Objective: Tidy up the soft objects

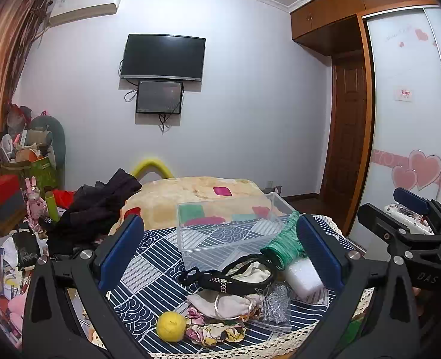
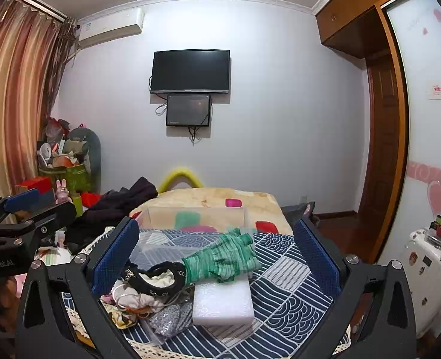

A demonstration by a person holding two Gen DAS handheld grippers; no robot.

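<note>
Left to right across the patterned cloth (image 1: 148,272) on the tabletop: a yellow ball (image 1: 171,326) lies nearest you at the left, touching a crumpled floral cloth (image 1: 214,330). Just beyond sit a cream drawstring pouch (image 1: 226,303) and a black headband (image 1: 232,278) draped over it. A silver glitter bag (image 1: 275,302) lies beside the pouch, then a white foam block (image 2: 223,302), with a green knit glove (image 2: 223,258) resting partly on the block and reaching toward the clear plastic box (image 1: 229,230) behind the pile.

Your left gripper (image 1: 220,251) hovers above the heap with its fingers (image 1: 118,251) spread wide and nothing between them. Your right gripper (image 2: 217,257) hangs likewise, fingers (image 2: 316,257) apart and empty, framing the glove and block.

The step in hand appears to be the first pick; the box looks empty. The glove, lying on top and closest to the box, is probably the easiest start. Lower the right gripper over its cuff, close on the knit alone rather than the foam beneath, and lift straight up, since the headband touches the cuff and may drag along.
</note>
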